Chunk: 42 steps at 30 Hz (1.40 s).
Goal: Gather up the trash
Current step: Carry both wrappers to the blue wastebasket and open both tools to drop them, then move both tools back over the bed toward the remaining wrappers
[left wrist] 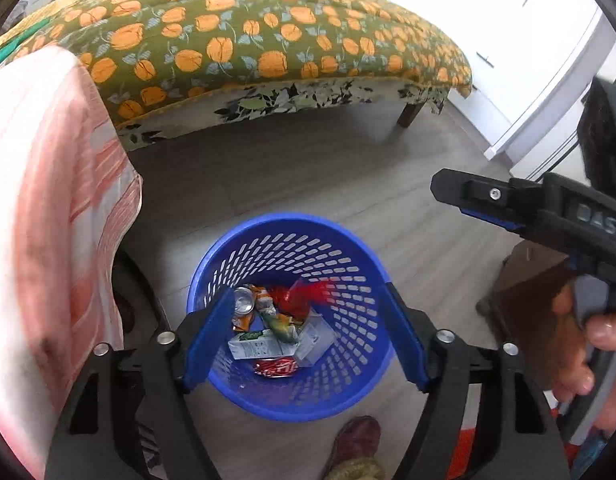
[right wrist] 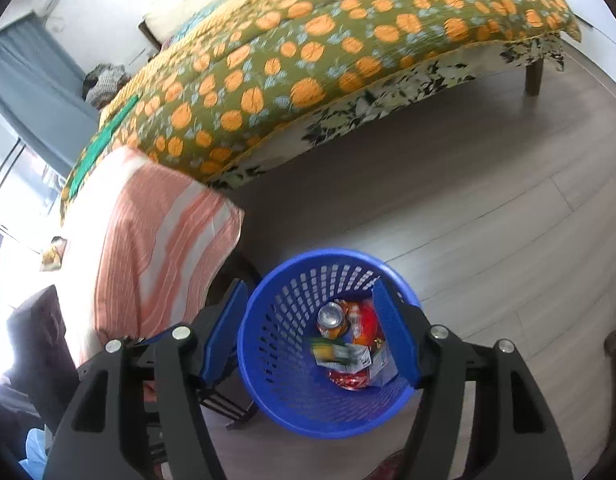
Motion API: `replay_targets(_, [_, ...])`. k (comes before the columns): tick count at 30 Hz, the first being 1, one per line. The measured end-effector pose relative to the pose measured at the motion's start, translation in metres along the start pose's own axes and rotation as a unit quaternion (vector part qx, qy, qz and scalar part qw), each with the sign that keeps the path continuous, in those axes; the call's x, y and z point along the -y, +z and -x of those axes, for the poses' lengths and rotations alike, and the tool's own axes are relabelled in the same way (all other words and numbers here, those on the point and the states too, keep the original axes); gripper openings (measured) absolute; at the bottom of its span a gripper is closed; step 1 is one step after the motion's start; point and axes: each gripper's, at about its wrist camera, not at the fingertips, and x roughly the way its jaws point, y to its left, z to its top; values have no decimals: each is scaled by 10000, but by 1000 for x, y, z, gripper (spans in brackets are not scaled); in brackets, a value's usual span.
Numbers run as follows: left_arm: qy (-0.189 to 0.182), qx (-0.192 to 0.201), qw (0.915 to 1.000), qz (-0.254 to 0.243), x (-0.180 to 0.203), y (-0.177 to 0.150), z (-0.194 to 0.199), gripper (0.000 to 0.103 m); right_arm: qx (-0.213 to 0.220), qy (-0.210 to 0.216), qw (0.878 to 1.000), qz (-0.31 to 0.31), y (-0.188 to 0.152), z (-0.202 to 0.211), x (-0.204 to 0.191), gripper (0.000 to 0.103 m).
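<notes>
A blue perforated trash basket [left wrist: 348, 400] stands on the floor, also in the right wrist view [right wrist: 275, 384]. Inside lie a silver can [left wrist: 243, 300], a white-green carton [left wrist: 263, 348], a red wrapper [left wrist: 275, 368] and other wrappers. A blurred red wrapper [left wrist: 314, 292] is in the air just inside the basket's mouth. My left gripper [left wrist: 308, 304] is open above the basket, empty. My right gripper [right wrist: 310, 300] is open over the basket's left rim, empty; it also shows in the left wrist view [left wrist: 448, 190] at the right.
A bed with an orange-flowered green cover [left wrist: 247, 44] stands behind the basket. A pink striped cloth [left wrist: 47, 200] hangs over a chair at the left. A brown box [left wrist: 524, 292] sits at the right. My foot [left wrist: 356, 440] is near the basket.
</notes>
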Motion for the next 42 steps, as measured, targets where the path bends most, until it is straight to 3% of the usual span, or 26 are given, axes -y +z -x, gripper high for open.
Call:
replay_targets(4, [-12, 363, 9991, -234, 10, -4, 47, 87, 186, -240, 9995, 108, -1, 11, -5, 70])
replay_targets(6, [10, 535, 9979, -354, 10, -9, 70, 90, 231, -429, 9986, 202, -2, 12, -12, 78])
replay_targets(10, [247, 813, 9955, -425, -6, -31, 118, 95, 309, -665, 9957, 572, -14, 16, -38, 79])
replay_targets(13, [619, 826, 9940, -364, -40, -55, 145, 95, 461, -836, 9896, 1077, -28, 22, -68, 80])
replay_targets(18, [1331, 857, 9872, -211, -104, -89, 183, 95, 860, -1006, 9670, 2178, -60, 27, -135, 81])
replay_targets(21, [1672, 845, 9823, 43, -154, -110, 206, 95, 855, -654, 9603, 2573, -86, 18, -185, 81])
replay_targets(25, [2100, 784, 9738, 374, -212, -128, 232, 95, 529, -14, 9569, 2856, -115, 0, -246, 81])
replay_targets(29, [2453, 696, 9648, 645, -269, -140, 256, 95, 230, 363, 9476, 3166, -133, -18, -300, 81])
replay_targets(36, [2746, 765, 9516, 1150, -346, -144, 280, 95, -170, 567, 9306, 3613, -148, -44, -364, 81])
replay_targets(42, [2738, 721, 9456, 1605, -398, -140, 286, 95, -500, 501, 9384, 3383, -134, -66, -375, 81])
